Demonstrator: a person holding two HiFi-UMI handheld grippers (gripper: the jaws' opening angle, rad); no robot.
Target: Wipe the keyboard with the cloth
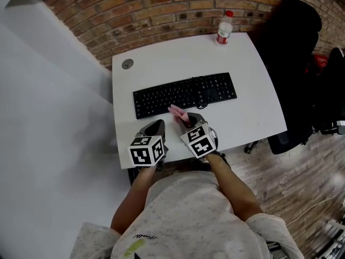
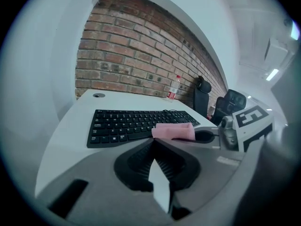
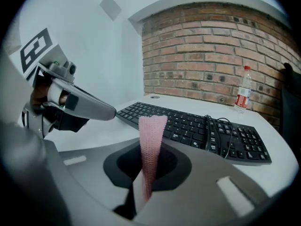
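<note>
A black keyboard (image 1: 183, 93) lies across the middle of a white desk (image 1: 253, 85), with its cable looped over its right half. My right gripper (image 1: 190, 120) hovers just in front of the keyboard's front edge, shut on a pink cloth (image 1: 178, 113) that sticks out past its tips. In the right gripper view the cloth (image 3: 152, 126) stands up as a narrow folded strip from the shut jaws (image 3: 149, 147). My left gripper (image 1: 156, 127) sits beside it to the left, near the desk's front edge, shut with nothing in it (image 2: 153, 140).
A water bottle (image 1: 224, 28) with a red cap stands at the desk's far right corner. A round cable grommet (image 1: 127, 64) is at the far left. A black office chair (image 1: 294, 42) stands right of the desk. A brick wall runs behind.
</note>
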